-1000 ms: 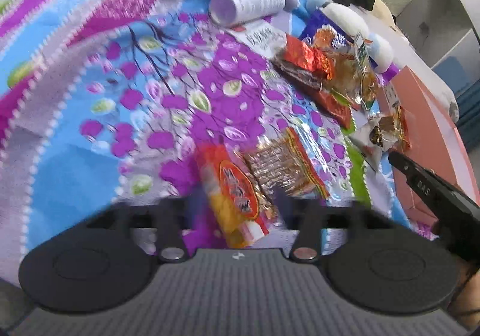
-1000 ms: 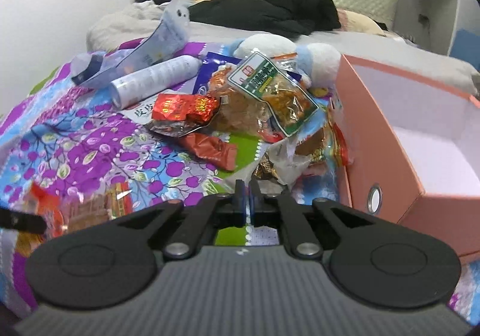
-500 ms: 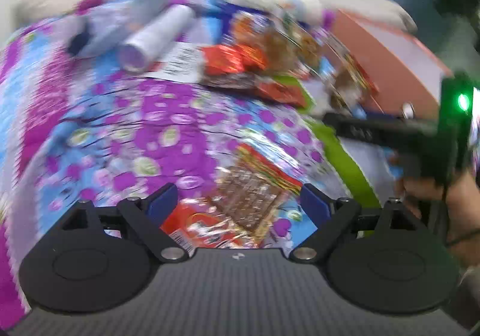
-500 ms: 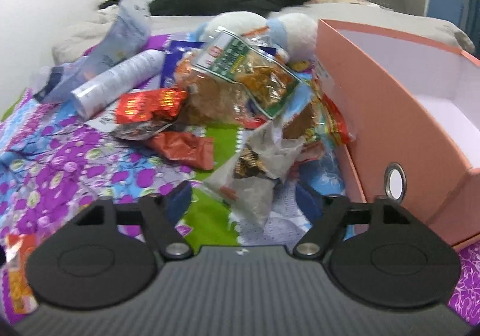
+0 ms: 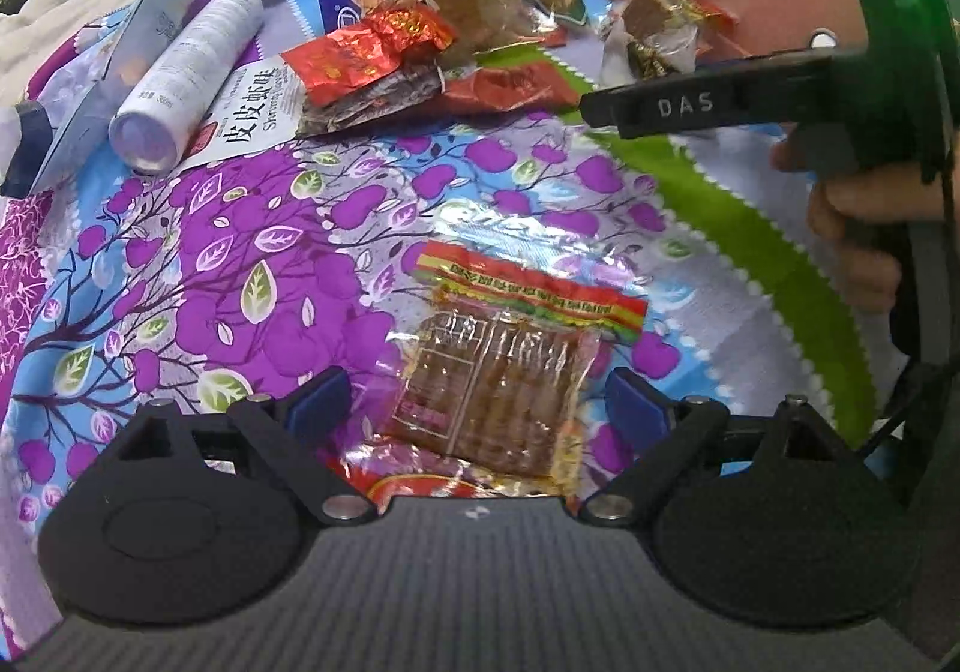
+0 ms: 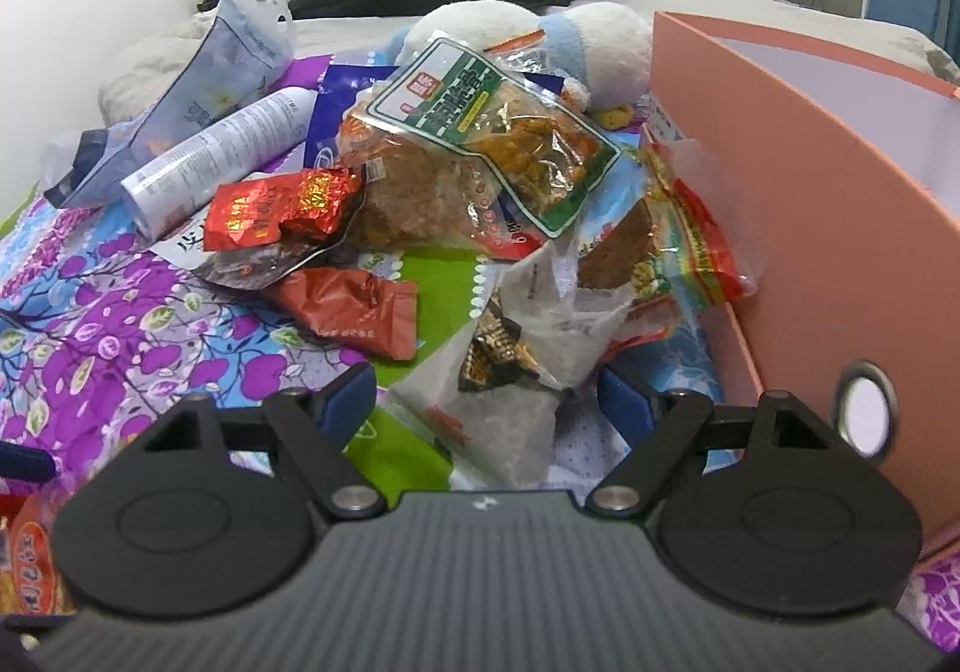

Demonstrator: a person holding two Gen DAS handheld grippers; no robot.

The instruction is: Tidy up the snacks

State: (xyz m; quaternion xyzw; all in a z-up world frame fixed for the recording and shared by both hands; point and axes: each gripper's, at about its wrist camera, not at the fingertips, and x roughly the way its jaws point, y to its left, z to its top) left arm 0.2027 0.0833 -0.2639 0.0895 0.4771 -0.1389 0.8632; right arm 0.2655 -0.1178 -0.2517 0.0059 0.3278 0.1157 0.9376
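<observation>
The clear jerky pack [image 5: 501,372] lies flat on the bed quilt [image 5: 240,264], now framed between the left claw [image 5: 474,402], whose jaws are opening wide; the right claw [image 6: 486,402], shut a second ago, stands wide astride a clear pouch [image 6: 516,372] beside the pink box [image 6: 810,204]; open quilt to the left, piled snacks and box wall crowd the right.

— Where does the left wrist view look?
— Steeply down, close over the bedspread [image 5: 198,228].
— And the right?
— Shallower, toward the box [image 6: 798,204]; both seemingly share the snack pile [image 6: 468,162].
</observation>
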